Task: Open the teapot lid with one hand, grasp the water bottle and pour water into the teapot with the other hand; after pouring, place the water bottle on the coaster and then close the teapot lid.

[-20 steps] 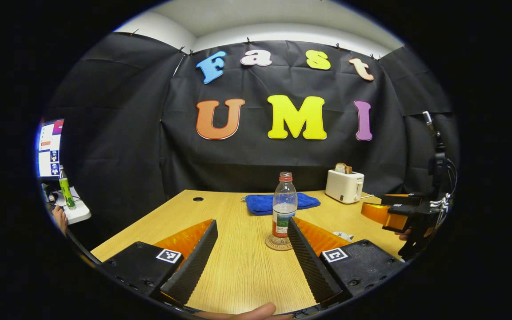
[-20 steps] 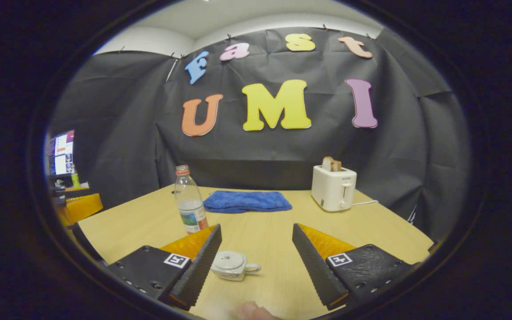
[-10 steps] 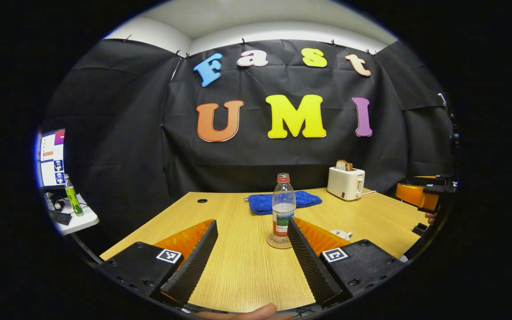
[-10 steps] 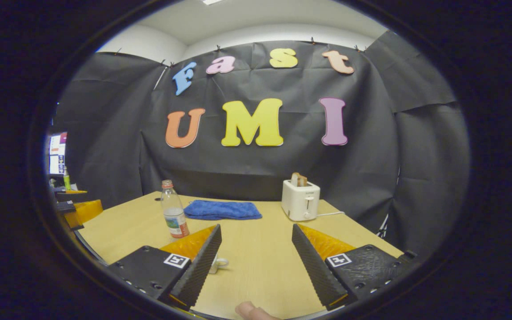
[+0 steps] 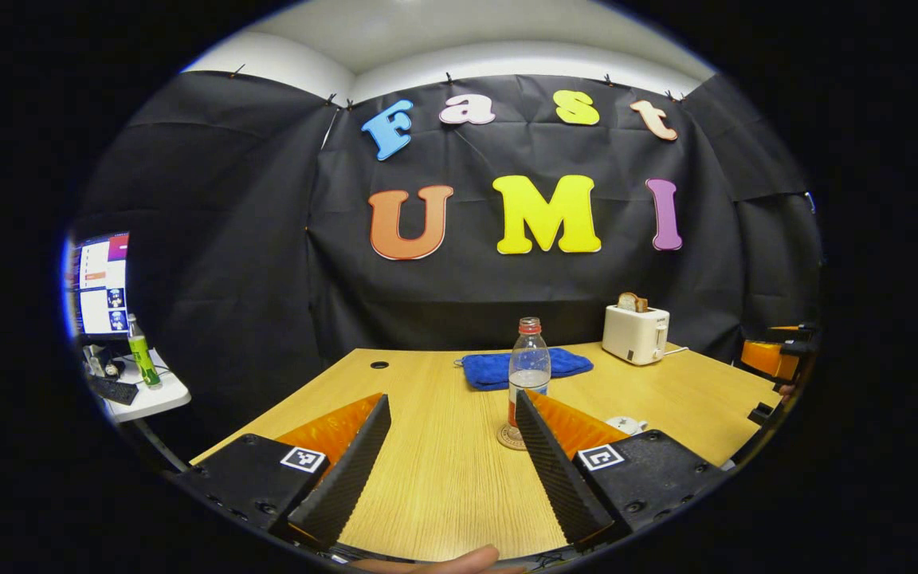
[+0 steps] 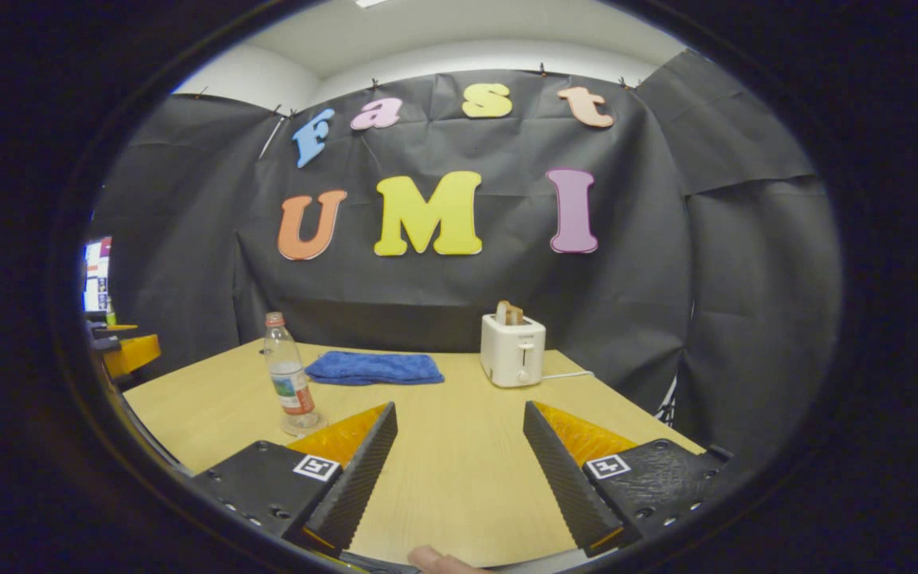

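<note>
A clear water bottle point(image 5: 529, 363) with a red cap stands upright on a round coaster point(image 5: 509, 438) in the middle of the wooden table point(image 5: 443, 478). Right of it a small white teapot point(image 5: 626, 425) peeks out behind a finger of my left gripper point(image 5: 451, 399), which is open, holds nothing and sits well short of the bottle. In the right gripper view the bottle point(image 6: 288, 383) stands at the left, and my right gripper point(image 6: 459, 406) is open over bare table. The right gripper point(image 5: 774, 359) also shows at the left gripper view's far right edge.
A blue towel point(image 5: 524, 367) lies behind the bottle and a white toaster point(image 5: 636, 333) with bread stands at the back right. A side desk with a monitor point(image 5: 98, 283) and a green bottle point(image 5: 140, 360) is off to the left.
Both grippers have drawn back from the table, still open. The right gripper view has swung to the right, so the teapot has slid behind its left finger. The bottle stays on the coaster.
</note>
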`<move>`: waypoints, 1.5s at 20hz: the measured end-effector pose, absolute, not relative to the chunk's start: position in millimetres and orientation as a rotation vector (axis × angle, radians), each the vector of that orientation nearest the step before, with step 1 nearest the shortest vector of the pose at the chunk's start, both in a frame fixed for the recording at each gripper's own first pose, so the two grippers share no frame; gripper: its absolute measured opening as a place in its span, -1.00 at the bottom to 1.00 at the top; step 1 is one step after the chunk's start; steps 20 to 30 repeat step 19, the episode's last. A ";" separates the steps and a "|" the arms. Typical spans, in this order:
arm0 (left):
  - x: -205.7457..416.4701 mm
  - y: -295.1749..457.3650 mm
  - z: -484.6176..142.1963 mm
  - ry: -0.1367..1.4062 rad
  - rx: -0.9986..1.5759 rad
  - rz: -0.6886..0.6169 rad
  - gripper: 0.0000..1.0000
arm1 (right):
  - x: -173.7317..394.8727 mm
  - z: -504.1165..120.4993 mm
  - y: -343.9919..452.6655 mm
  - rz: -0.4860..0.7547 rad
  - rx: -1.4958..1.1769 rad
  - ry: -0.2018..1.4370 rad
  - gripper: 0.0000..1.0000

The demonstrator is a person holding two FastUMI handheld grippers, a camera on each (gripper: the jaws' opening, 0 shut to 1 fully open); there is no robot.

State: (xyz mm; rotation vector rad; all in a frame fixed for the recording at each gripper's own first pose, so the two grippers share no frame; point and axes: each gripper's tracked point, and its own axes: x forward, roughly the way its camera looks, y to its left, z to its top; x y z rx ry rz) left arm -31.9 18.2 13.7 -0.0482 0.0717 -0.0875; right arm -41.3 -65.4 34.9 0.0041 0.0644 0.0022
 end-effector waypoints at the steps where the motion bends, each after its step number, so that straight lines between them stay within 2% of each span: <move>1: -31.4 18.6 13.3 0.071 -0.040 -0.089 0.97 | -40.5 31.7 -65.5 0.002 0.004 0.072 0.92; 2: -30.9 21.6 12.7 0.070 -0.030 -0.083 0.97 | -39.6 30.1 -64.7 0.005 0.007 0.076 0.87; 3: -29.8 22.8 12.1 0.070 -0.022 -0.082 0.97 | -38.8 26.5 -64.2 0.007 0.009 0.085 0.92; 30: -23.0 41.3 -0.8 0.109 -0.041 -0.057 0.97 | -29.3 14.2 -40.3 0.032 -0.039 0.111 0.93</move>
